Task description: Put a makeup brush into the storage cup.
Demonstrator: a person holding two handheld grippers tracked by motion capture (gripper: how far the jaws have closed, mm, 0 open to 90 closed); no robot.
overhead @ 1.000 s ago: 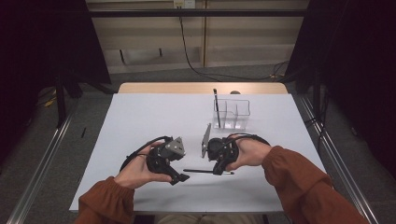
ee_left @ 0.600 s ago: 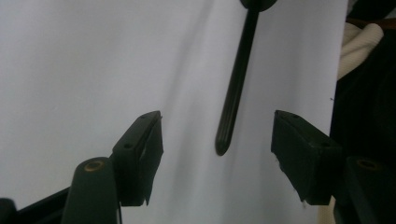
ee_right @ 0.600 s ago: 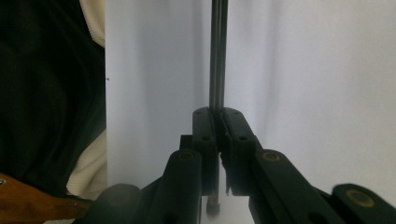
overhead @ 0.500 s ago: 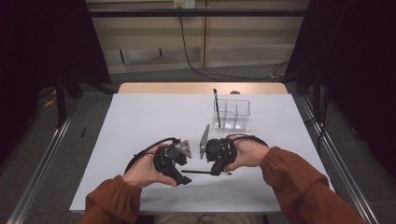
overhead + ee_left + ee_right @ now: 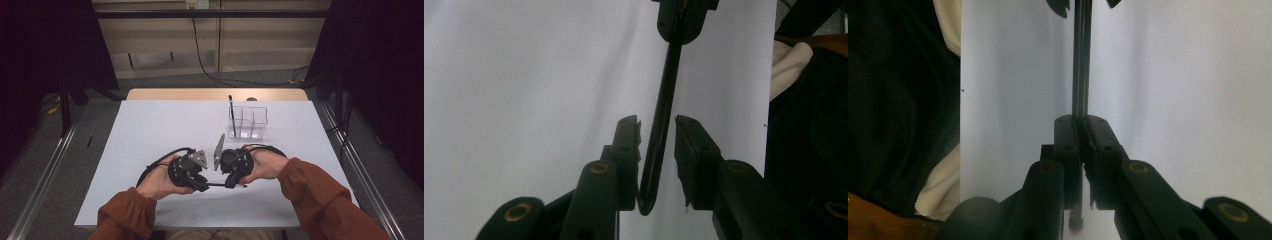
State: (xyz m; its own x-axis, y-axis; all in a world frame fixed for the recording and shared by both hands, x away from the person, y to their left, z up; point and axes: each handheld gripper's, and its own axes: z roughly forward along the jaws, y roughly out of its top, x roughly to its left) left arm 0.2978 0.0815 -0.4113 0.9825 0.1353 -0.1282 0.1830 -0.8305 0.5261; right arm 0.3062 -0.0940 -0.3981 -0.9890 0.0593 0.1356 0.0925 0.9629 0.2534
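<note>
A thin black pen [image 5: 663, 125] lies level between the two grippers, just above the white table [image 5: 150, 130]. The right gripper [image 5: 1081, 131] is clamped on one end, its jaws pressed tight on the shaft. The left gripper [image 5: 657, 131] has just been closing around the other end; one pad touches the pen, the other stands slightly apart. Beyond the fingers stands a clear organizer [image 5: 250, 121] with another pen [image 5: 232, 116] upright in it.

Lab recording bay, white table [image 5: 150, 150], dark curtains [image 5: 50, 50], floor rails [image 5: 45, 175], trailing wall cable [image 5: 210, 65]
</note>
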